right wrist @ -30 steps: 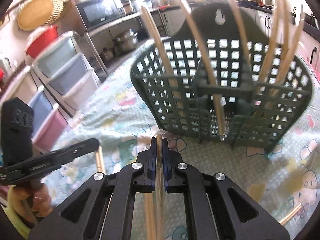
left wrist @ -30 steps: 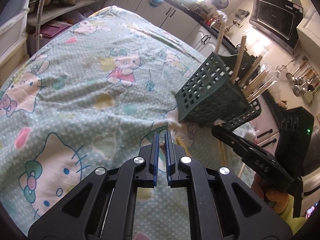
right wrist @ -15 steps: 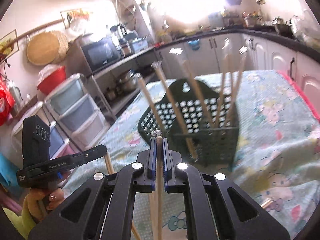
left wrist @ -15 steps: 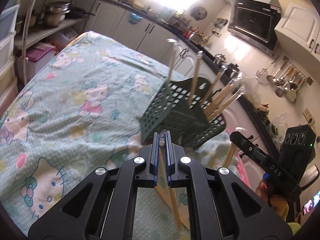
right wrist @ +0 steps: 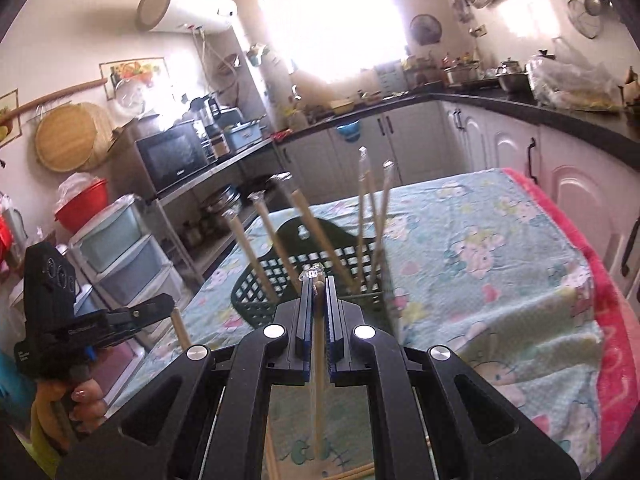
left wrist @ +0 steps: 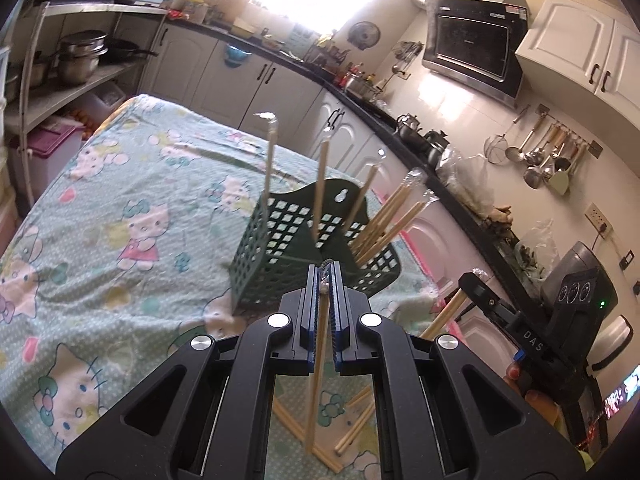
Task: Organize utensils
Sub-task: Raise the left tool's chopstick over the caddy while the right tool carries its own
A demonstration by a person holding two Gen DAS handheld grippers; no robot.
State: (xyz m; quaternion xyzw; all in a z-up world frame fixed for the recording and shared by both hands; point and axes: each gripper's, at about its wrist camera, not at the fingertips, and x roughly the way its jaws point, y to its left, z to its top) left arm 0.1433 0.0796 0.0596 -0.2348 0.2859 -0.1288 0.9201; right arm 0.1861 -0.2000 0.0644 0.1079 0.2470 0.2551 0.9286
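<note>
Presently pinching one chopstick (left wrist: 316, 364) in the left gripper (left wrist: 325, 276) and another (right wrist: 319, 384) in the right gripper (right wrist: 316, 280), both hanging clear above the table short of the green basket (left wrist: 280, 248), risking slipping or snagging on upright sticks there.

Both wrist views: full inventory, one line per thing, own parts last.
Basket: one, dark green, lattice walls, on the tablecloth.
Chopsticks in basket: several, pale wood, upright or leaning; exact count unclear.
Loose chopsticks: a few, pale wood, flat on the cloth below the grippers.
Tablecloth: one, mint green with cartoon cats, covering the table.
Drawer unit: one, pale blue and white, beside the table.
Microwave: one, black, on the shelf.
Left gripper: black, blue pads, shut on one chopstick.
Right gripper: black, blue pads, shut on one chopstick.
Hand: one, on the left gripper's handle.
</note>
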